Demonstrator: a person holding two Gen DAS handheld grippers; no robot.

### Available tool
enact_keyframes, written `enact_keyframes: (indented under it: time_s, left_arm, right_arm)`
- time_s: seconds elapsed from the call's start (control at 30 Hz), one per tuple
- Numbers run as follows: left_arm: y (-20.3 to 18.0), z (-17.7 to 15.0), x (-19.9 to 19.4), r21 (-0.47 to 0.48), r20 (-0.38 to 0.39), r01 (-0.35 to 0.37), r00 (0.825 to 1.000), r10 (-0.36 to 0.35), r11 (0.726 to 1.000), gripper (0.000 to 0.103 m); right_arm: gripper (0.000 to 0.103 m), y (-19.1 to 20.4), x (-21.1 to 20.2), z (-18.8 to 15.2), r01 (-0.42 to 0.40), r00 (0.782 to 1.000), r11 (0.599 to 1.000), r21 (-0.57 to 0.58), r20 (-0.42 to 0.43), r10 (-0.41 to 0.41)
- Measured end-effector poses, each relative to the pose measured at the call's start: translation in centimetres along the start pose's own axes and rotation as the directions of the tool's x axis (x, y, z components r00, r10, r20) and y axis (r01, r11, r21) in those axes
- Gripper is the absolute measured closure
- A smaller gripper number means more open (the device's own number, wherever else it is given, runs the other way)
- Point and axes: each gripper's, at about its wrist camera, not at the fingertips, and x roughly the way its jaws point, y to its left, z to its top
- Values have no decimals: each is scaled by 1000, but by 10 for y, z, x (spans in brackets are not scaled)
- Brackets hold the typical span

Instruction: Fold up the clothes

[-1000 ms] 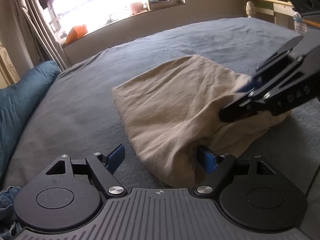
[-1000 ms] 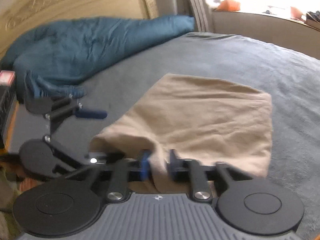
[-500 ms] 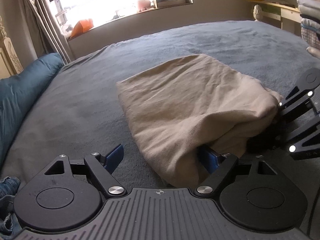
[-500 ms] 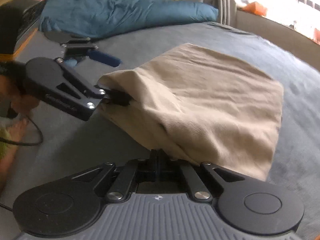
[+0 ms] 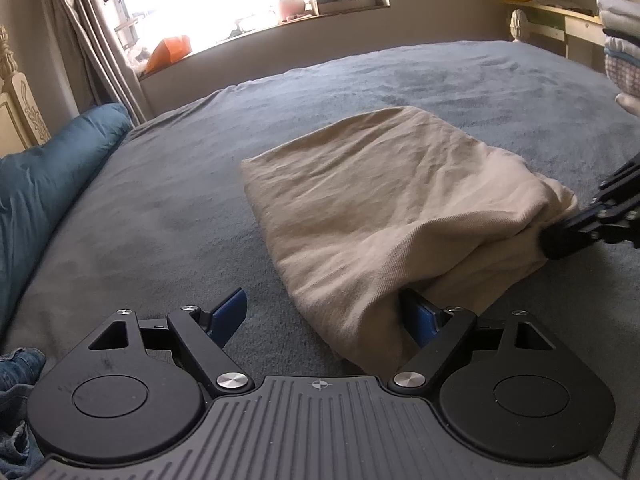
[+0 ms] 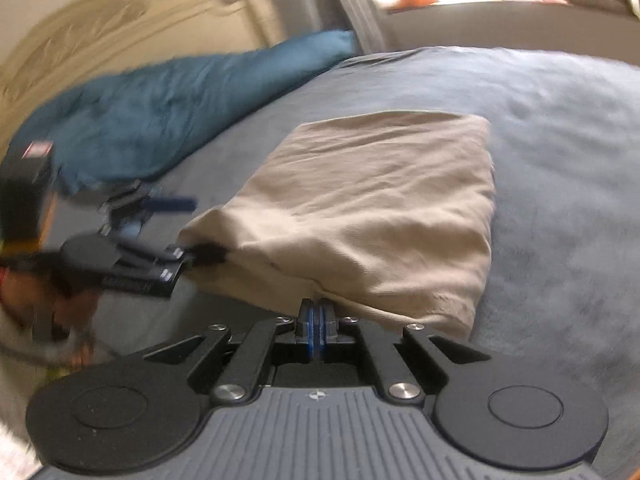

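Observation:
A beige folded garment (image 5: 392,208) lies on the grey bed cover (image 5: 160,220). My left gripper (image 5: 324,314) is open at its near corner. Its left finger rests over bare cover and its right finger is tucked under the cloth. In the right wrist view the garment (image 6: 372,208) stretches away from my right gripper (image 6: 316,318), which is shut on its near edge. My left gripper (image 6: 188,228) shows there at the left corner, one finger buried in the fold. In the left wrist view my right gripper (image 5: 556,240) pinches the far right corner.
A blue duvet (image 5: 48,184) is bunched along the left side of the bed, below a carved headboard (image 6: 100,32). A cluttered windowsill (image 5: 260,20) runs along the far wall. Denim fabric (image 5: 16,380) lies at the lower left. A gloved hand (image 5: 624,60) shows at the right edge.
My right gripper slid off the top of the garment to its right corner, dropped lower and shut on the cloth edge. My left gripper kept its place, still open.

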Motion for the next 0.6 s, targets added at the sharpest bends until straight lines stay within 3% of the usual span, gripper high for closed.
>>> enact_keyframes:
  time_s: [0.23, 0.37, 0.43, 0.53, 0.6]
  left_arm:
    - [0, -6, -8, 50, -12, -6, 1000, 7, 999, 19]
    - [3, -10, -8, 32, -28, -7, 1000, 8, 999, 19]
    - [6, -10, -5, 4, -38, 0, 999, 1, 1000, 19]
    - [11, -10, -1, -45, -60, 17, 998, -20, 999, 19]
    - [14, -12, -2, -59, -68, 27, 997, -31, 998, 19]
  right_arm:
    - [103, 1, 15, -5, 53, 999, 998, 18, -8, -53]
    - [101, 6, -17, 0, -47, 999, 998, -31, -3, 47]
    - [100, 13, -33, 8, -113, 992, 991, -73, 39, 116]
    - [83, 27, -36, 21, -121, 986, 983, -136, 101, 135]
    - [82, 32, -24, 28, -110, 985, 982, -153, 118, 129]
